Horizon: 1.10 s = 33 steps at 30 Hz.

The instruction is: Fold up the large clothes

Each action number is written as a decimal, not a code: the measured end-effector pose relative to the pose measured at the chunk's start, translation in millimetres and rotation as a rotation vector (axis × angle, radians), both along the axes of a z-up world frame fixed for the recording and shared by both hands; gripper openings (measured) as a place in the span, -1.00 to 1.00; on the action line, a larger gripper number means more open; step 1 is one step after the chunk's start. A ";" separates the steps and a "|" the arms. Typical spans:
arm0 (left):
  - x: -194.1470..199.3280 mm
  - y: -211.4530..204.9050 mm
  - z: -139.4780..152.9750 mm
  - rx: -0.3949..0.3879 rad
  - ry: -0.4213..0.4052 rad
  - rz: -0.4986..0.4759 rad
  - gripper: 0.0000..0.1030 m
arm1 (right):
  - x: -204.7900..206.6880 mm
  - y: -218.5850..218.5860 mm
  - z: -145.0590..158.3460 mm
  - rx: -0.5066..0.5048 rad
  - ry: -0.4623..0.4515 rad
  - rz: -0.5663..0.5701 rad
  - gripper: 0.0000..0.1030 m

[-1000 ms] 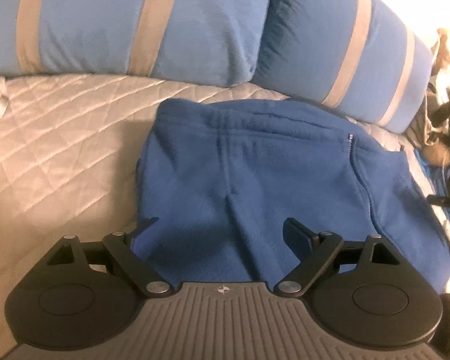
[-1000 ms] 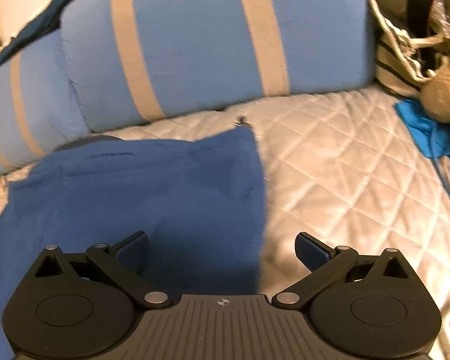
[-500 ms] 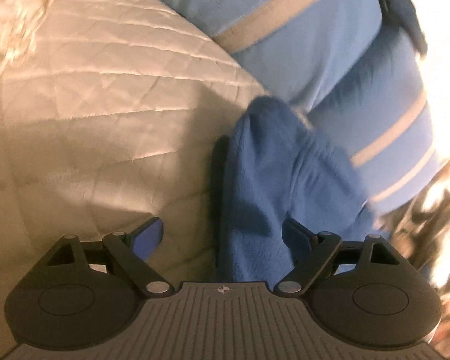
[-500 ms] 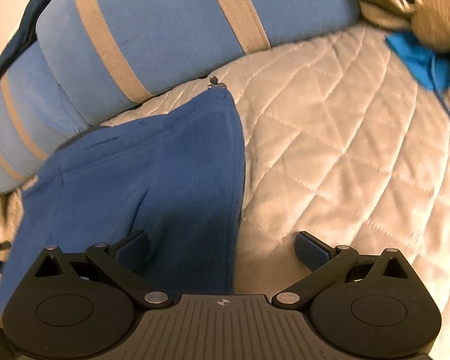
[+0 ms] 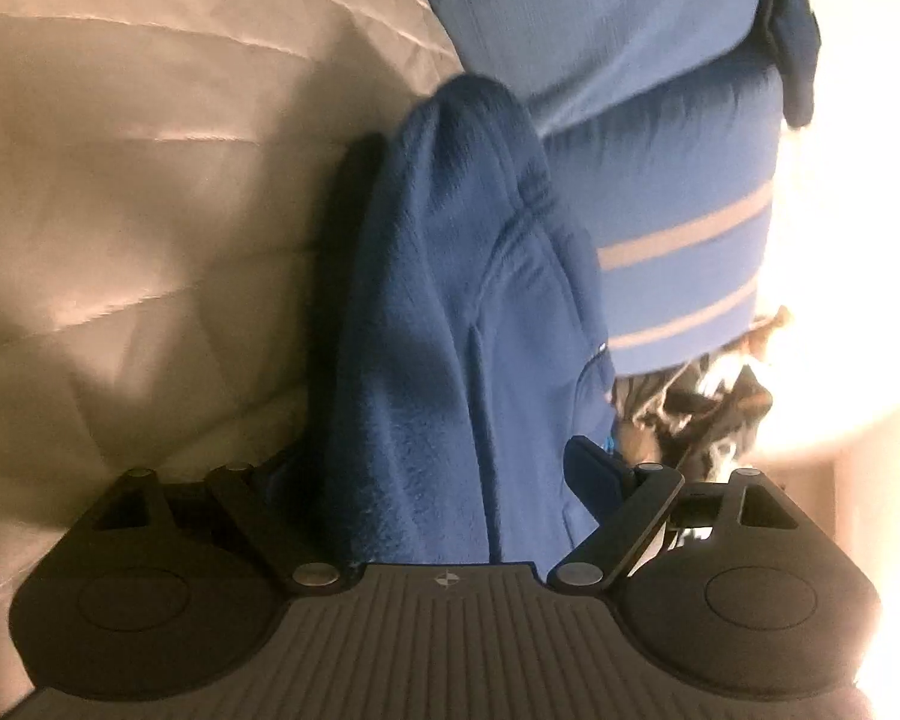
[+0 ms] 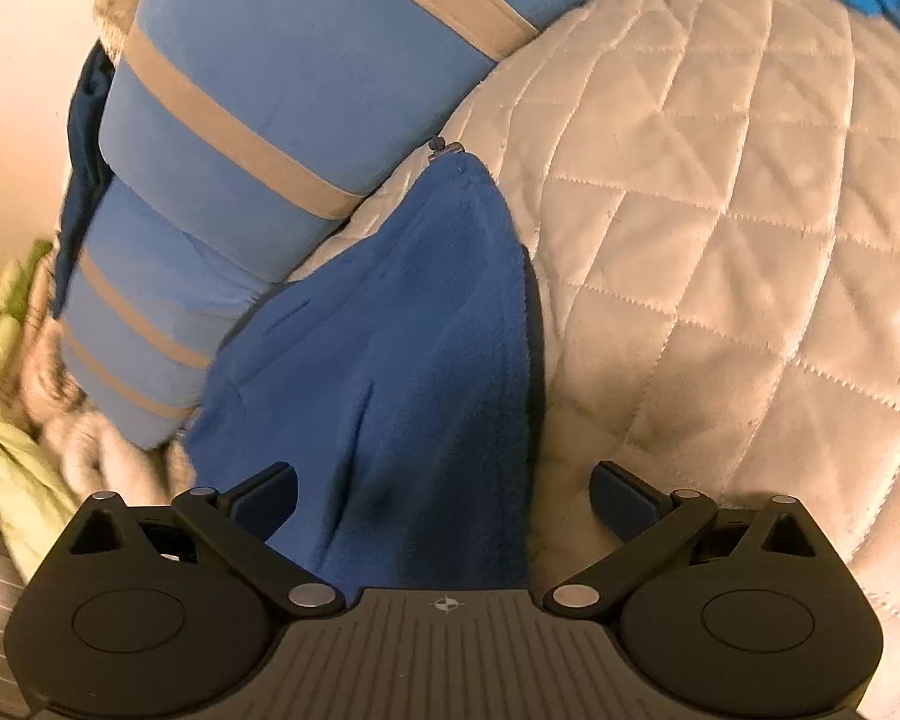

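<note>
Your left claw [image 5: 444, 480] and right claw [image 6: 444, 498] both stand spread, the blue fleece garment [image 6: 414, 360] lying between each pair of fingers, ungripped. Close too shallow and, in my judgement, an edge may slip and skew the fold.

Warm, dim indoor light fills both views. In the left wrist view, glare burns out the right edge to white, and motion blur smears the striped pillows [image 5: 660, 192] and quilt [image 5: 150, 180]. The right wrist view is sharper at the centre; fisheye bending curves its edges, and the lower left is blurred.
</note>
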State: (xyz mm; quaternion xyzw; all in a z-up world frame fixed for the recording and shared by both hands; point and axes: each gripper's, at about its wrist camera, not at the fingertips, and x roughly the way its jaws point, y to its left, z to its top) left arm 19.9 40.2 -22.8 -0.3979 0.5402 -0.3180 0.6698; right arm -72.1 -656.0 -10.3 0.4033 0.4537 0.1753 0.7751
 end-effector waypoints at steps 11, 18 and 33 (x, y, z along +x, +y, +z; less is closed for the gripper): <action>3.5 0.7 -8.8 -0.008 0.000 0.016 0.17 | 13.8 -0.2 -10.5 0.103 -0.015 0.038 0.82; 4.0 9.8 -19.1 -0.031 0.016 0.048 -0.19 | 17.7 3.5 -23.0 0.114 0.027 0.039 0.08; -3.1 3.3 -16.5 0.005 0.000 0.117 -0.42 | 15.5 8.6 -37.4 0.203 -0.020 -0.031 -0.38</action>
